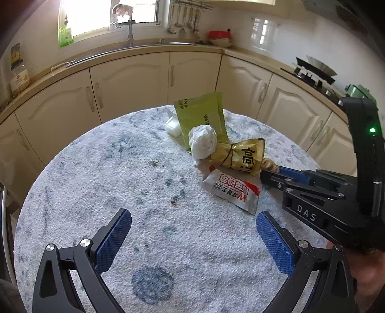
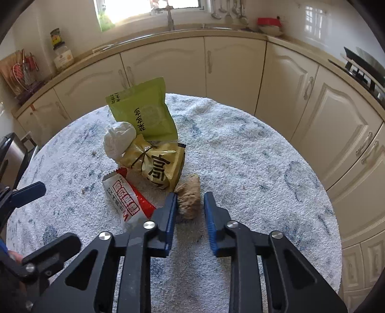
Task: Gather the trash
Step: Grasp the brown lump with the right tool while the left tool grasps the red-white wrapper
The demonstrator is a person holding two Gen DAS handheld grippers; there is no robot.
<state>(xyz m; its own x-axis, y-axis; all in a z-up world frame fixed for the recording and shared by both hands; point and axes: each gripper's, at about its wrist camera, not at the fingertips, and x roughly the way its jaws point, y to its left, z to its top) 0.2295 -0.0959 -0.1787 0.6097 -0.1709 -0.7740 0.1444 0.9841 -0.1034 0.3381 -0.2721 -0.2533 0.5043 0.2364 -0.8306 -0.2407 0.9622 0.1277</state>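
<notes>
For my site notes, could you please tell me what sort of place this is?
A home kitchen, most likely: a sink with a faucet under a window, cream cabinets below the counter, and a gas stove at the right.

A home kitchen is showing here. Cream cabinet doors (image 2: 231, 69) are curving beneath a beige countertop (image 1: 144, 51). A tap (image 1: 130, 29) is standing at a sink under a bright window (image 1: 108, 14). Ladles (image 1: 185, 21) are hanging from a wall rail, and a gas stove (image 1: 312, 74) is sitting against white tiles.
</notes>
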